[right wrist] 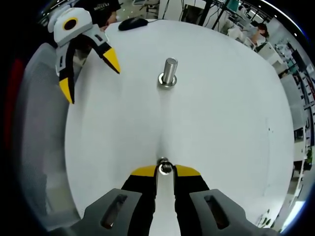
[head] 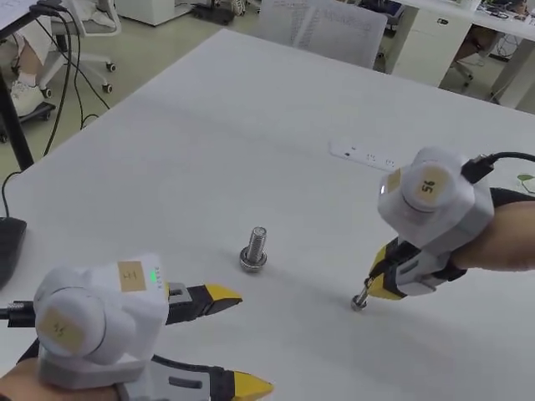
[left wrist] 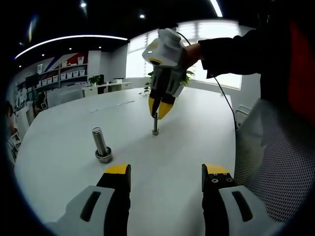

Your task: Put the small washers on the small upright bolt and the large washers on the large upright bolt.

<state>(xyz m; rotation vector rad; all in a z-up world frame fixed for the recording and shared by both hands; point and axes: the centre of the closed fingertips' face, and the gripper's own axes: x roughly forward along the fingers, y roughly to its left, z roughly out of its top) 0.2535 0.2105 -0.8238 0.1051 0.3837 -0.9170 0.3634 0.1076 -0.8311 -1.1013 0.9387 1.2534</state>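
While left gripper (left wrist: 166,171) gapes wide, right gripper (right wrist: 166,172) pinches slim metal small bolt (left wrist: 155,127); threaded large bolt (head: 254,248) upright.

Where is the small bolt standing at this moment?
In the head view the small bolt stands to the right of the large bolt, its top between the tips of the right tool.

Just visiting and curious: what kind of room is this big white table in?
Likely an office or lab workroom: a big white table with a power strip on it, office chairs nearby, and shelves of boxes along a wall.
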